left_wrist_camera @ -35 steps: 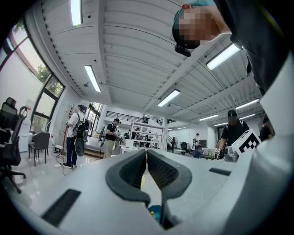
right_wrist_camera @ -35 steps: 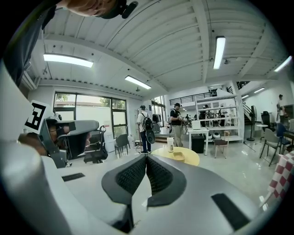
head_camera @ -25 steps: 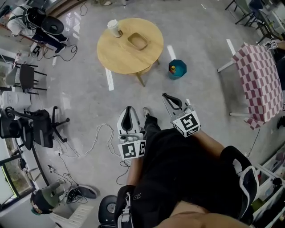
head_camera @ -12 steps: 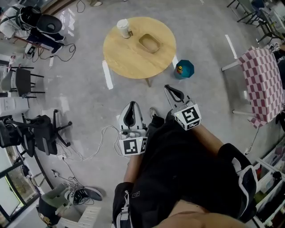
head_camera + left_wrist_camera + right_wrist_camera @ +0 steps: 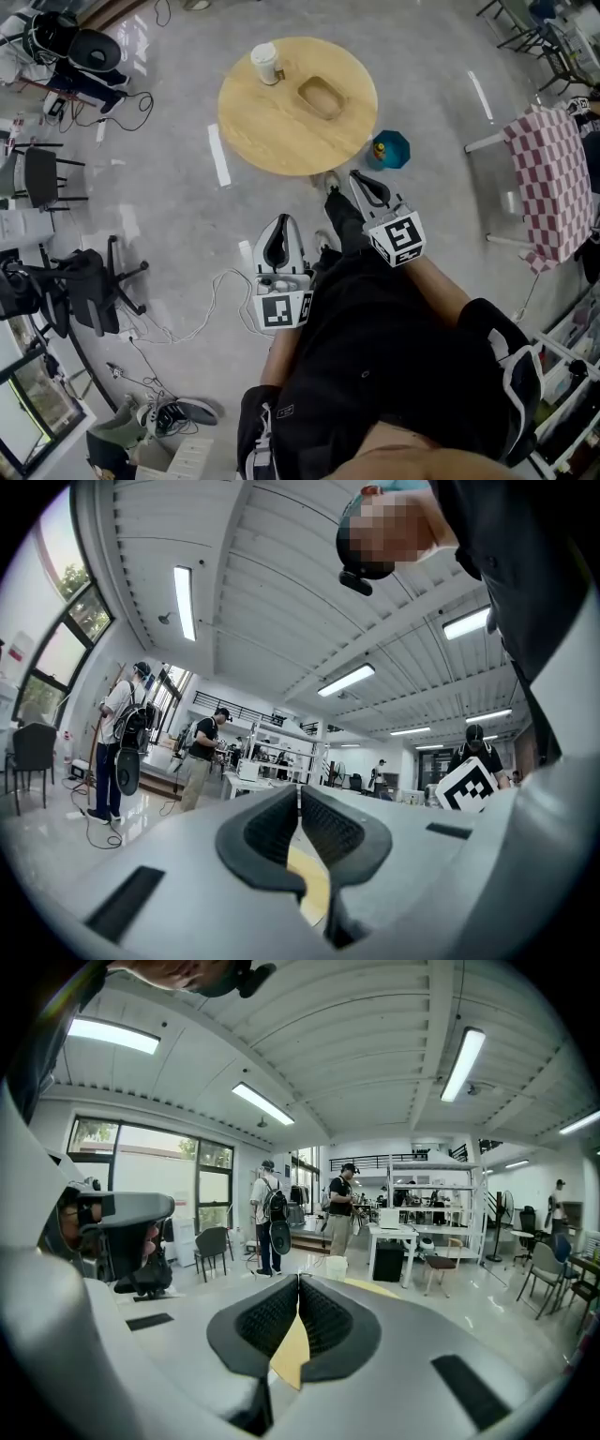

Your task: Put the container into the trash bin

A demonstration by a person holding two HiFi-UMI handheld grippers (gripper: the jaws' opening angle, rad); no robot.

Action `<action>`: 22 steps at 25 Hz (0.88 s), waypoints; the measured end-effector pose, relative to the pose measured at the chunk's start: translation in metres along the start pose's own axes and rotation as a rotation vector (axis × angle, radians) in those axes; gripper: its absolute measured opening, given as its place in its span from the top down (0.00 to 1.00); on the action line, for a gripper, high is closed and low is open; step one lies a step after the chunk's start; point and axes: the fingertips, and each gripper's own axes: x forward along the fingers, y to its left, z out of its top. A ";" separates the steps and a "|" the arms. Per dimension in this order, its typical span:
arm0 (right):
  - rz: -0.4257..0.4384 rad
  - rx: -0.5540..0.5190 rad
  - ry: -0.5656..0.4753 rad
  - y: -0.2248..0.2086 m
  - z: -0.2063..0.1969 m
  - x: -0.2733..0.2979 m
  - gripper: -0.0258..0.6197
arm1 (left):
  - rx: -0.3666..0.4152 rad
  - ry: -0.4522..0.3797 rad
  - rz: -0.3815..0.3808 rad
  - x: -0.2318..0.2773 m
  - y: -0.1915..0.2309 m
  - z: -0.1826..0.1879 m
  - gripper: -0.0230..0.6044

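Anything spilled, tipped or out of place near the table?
Nothing spilled or tipped. The cup stands upright and the container sits flat on the round table; the trash bin stands upright beside it. Only a loose white cable trails across the floor.

Round wooden table [image 5: 272,131], paper cup [image 5: 266,63], shallow container [image 5: 322,97] on top

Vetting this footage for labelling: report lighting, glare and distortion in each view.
Head view: even soft light, faint shadows, glare on the floor at upper left; table sharp. Left gripper view: heavy fisheye, black corners, ceiling light glaring white. Right gripper view: same fisheye and dark corners, window very bright.
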 end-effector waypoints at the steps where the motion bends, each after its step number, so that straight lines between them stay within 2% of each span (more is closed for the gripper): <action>1: 0.002 -0.001 0.000 -0.003 0.000 0.008 0.92 | 0.002 0.000 0.001 0.005 0.004 0.000 0.93; 7: 0.018 -0.011 0.020 -0.030 0.000 0.060 0.92 | -0.004 -0.005 0.015 0.046 0.027 0.000 0.93; 13: 0.041 -0.014 0.090 -0.071 -0.007 0.127 0.92 | -0.016 0.021 0.042 0.110 0.054 -0.003 0.93; 22: 0.104 -0.025 0.275 -0.123 -0.062 0.222 0.91 | -0.023 0.072 0.087 0.202 0.087 -0.015 0.93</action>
